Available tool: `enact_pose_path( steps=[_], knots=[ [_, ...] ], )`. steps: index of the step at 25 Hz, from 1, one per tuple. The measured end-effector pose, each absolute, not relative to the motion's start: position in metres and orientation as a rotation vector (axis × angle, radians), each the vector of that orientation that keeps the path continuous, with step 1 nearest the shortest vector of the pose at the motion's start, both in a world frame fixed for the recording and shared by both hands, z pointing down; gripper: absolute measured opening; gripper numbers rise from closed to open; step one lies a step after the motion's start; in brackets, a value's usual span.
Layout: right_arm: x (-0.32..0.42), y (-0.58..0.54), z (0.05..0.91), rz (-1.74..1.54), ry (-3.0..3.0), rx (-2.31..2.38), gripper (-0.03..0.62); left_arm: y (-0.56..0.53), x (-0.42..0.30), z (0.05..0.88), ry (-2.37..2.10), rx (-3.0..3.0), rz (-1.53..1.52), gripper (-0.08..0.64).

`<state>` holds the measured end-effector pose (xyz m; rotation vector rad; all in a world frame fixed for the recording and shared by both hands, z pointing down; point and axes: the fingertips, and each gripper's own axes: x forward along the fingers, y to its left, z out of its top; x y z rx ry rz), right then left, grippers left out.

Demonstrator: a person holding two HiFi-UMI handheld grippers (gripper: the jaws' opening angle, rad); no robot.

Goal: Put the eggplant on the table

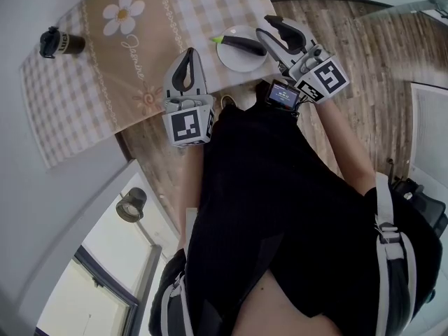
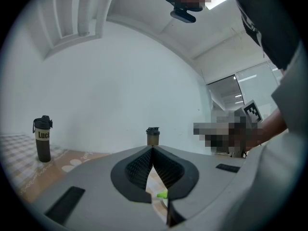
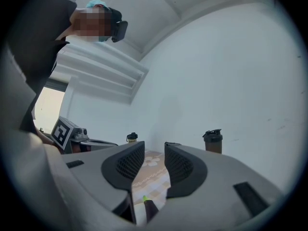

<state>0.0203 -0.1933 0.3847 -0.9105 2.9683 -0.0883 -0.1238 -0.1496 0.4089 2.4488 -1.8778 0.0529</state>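
Head view: one eggplant [image 1: 245,45], one plate [image 1: 234,64], one bottle [image 1: 61,43].

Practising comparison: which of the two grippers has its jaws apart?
The right gripper: its jaws stand apart, with the eggplant on the white plate between them. The left gripper, beside the plate, has its jaws closed tip to tip.

The tablecloth [image 1: 84,68] is matt woven cloth, and the floor [image 1: 371,68] is wood-grain planking with a faint sheen. The plate [image 1: 231,63] looks smooth and glossy, and the eggplant [image 1: 245,45] is dark and shiny-skinned. The left gripper [image 1: 187,52] and right gripper [image 1: 269,21] have matt grey plastic shells and black, finely ribbed pads [image 3: 129,163].
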Motion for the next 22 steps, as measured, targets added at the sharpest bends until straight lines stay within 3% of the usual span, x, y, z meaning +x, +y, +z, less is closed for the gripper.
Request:
enact_pose_path(
  steps=[3,8,10,17,19,22],
  knots=[
    [0.019,-0.189,0.386,-0.092,2.970,-0.903,0.103,-0.148,-0.122,0.411,-1.868,2.449,0.051,0.002],
    [0.018,-0.184,0.390,-0.090,2.969,-0.911,0.103,-0.145,-0.121,0.412,-1.849,2.460,0.050,0.002],
    [0.020,-0.183,0.392,-0.083,2.965,-0.932,0.051,-0.143,-0.120,0.414,-1.840,2.460,0.052,0.002],
    [0.029,-0.184,0.398,-0.022,2.959,-1.050,0.044,-0.143,-0.117,0.415,-1.818,2.478,0.057,0.002],
    [0.032,-0.184,0.402,-0.012,2.964,-1.082,0.008,-0.143,-0.116,0.415,-1.813,2.483,0.057,0.002],
    [0.033,-0.182,0.409,-0.004,2.986,-1.107,0.006,-0.143,-0.115,0.416,-1.802,2.488,0.060,0.002]
  ],
)
